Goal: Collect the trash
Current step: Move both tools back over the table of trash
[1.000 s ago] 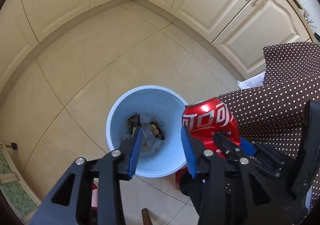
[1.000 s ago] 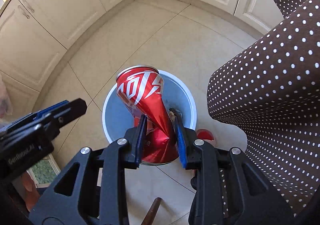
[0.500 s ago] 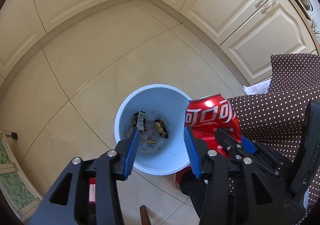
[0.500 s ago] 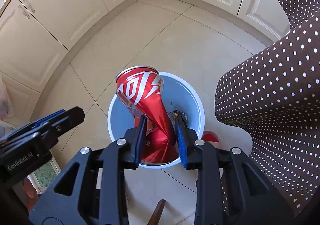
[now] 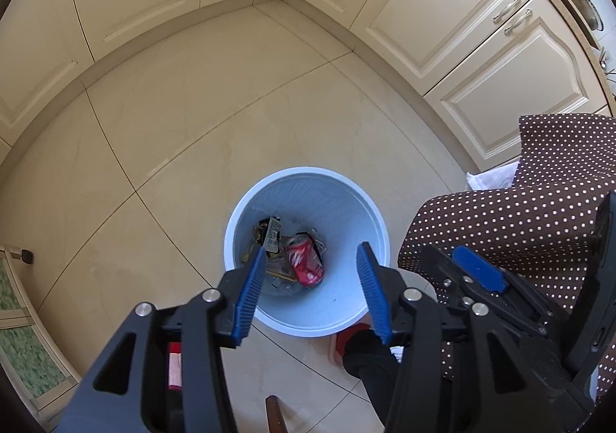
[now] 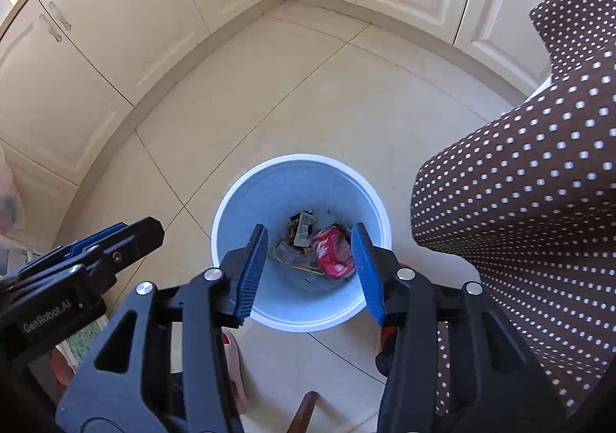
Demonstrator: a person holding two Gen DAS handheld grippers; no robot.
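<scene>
A crushed red soda can (image 5: 305,259) lies at the bottom of the light blue trash bin (image 5: 338,198) among wrappers (image 5: 271,240). It also shows in the right wrist view (image 6: 334,252), inside the bin (image 6: 246,202). My left gripper (image 5: 310,290) is open and empty, high above the bin's near rim. My right gripper (image 6: 310,271) is open and empty, also above the bin. The right gripper's body shows at the right of the left wrist view (image 5: 477,275).
Cream cabinets (image 5: 442,20) line the tiled floor (image 5: 192,132) on the far sides. A brown polka-dot cloth (image 6: 531,202) hangs at the right, close to the bin. A wooden stick end (image 6: 304,413) and red slippers (image 5: 348,340) lie near the bin's front.
My right gripper opened and let go of the red can, which dropped into the bin. Both grippers rose, so the bin looks smaller. The left gripper opened wider.
</scene>
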